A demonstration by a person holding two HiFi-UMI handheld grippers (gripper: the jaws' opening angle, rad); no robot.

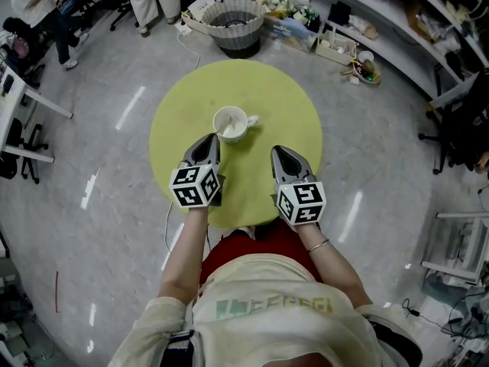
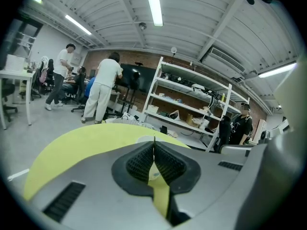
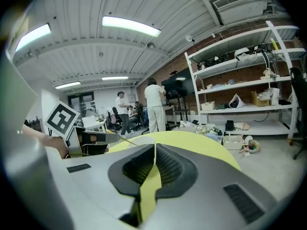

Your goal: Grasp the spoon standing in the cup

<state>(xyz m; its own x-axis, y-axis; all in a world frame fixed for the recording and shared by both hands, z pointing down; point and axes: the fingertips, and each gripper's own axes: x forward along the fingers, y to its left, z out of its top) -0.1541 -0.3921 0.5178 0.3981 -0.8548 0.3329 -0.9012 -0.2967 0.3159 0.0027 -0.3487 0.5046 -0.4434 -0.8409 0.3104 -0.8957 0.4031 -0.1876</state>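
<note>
A white cup (image 1: 231, 123) stands near the middle of the round yellow-green table (image 1: 263, 90), its handle to the right. A pale spoon (image 1: 223, 131) leans in the cup toward the lower left. My left gripper (image 1: 210, 138) is shut and empty, its tips just below the cup's left side. My right gripper (image 1: 278, 151) is also shut and empty, further right and nearer the table's front. In the right gripper view the cup (image 3: 141, 142) and the thin spoon handle (image 3: 121, 137) show beyond the shut jaws. The left gripper view shows only the cup's rim (image 2: 144, 139).
A grey ribbed basket (image 1: 237, 23) stands on the floor past the table. Shelves with boxes (image 1: 397, 29) run along the back right. People (image 2: 103, 87) stand at desks far off. A cable (image 1: 170, 228) lies on the floor at the table's left.
</note>
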